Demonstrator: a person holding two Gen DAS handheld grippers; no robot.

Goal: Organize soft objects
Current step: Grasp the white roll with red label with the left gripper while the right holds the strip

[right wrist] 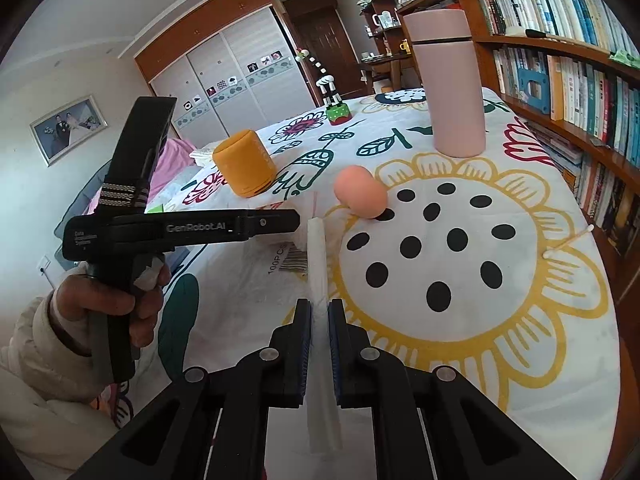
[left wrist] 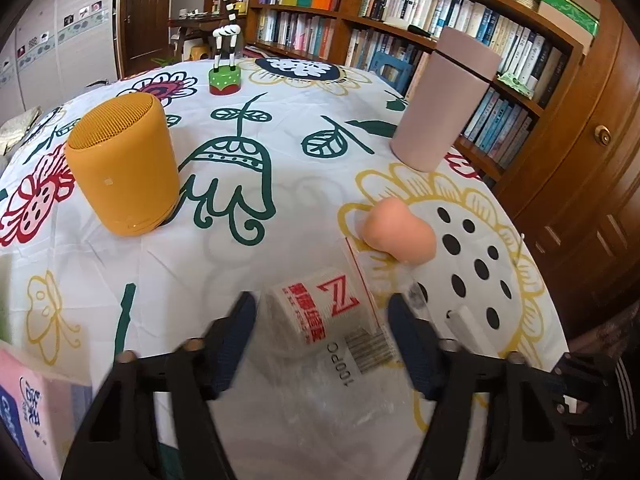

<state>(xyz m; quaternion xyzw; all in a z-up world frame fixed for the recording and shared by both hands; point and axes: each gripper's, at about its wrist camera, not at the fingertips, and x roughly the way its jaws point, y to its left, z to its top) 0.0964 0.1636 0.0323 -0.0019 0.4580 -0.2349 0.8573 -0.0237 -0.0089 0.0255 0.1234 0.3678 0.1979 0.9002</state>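
A clear bag of cotton pads (left wrist: 320,312), red-lettered and marked 100PC, lies on the flowered tablecloth (left wrist: 224,264). My left gripper (left wrist: 322,312) is open with a finger on each side of the bag's top. My right gripper (right wrist: 320,312) is shut on a white cotton pad (right wrist: 317,256), held edge-on just right of the bag (right wrist: 288,258); the same pad (left wrist: 468,322) shows in the left wrist view. A peach makeup sponge (left wrist: 400,232) (right wrist: 360,192) rests on the cloth just past the bag. A hand holds the left gripper (right wrist: 288,222) over the bag.
A yellow speaker (left wrist: 124,168) (right wrist: 244,168) stands at the left, and a pink bottle (left wrist: 444,100) (right wrist: 448,84) at the far right. A zebra figurine (left wrist: 224,76) stands at the back. A cotton swab (right wrist: 568,242) lies near the table's right edge. Bookshelves (right wrist: 580,80) run beyond that edge.
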